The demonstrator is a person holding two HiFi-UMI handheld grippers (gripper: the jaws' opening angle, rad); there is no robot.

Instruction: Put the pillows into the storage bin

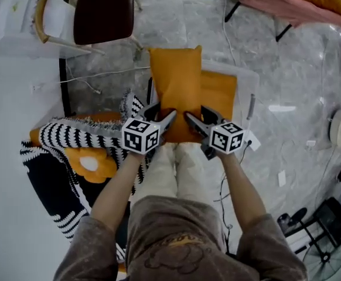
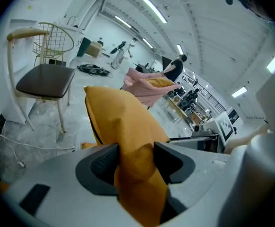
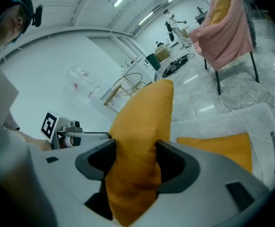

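An orange pillow (image 1: 176,86) hangs between both grippers above the clear storage bin (image 1: 248,82). My left gripper (image 1: 169,117) is shut on the pillow's near left corner (image 2: 135,174), the fabric squeezed between its pads. My right gripper (image 1: 188,117) is shut on the near right corner (image 3: 135,174) in the same way. A second orange pillow (image 1: 218,92) lies flat inside the bin, under and to the right of the held one; the same pillow (image 3: 222,148) shows in the right gripper view. The bin's far wall is hidden behind the held pillow.
A black-and-white striped cushion (image 1: 79,134) and an orange flower cushion (image 1: 91,164) lie on the surface at the left. A chair with a dark seat (image 1: 103,10) stands beyond. A pink cloth over a frame (image 1: 287,2) is at the far right. Cables cross the floor.
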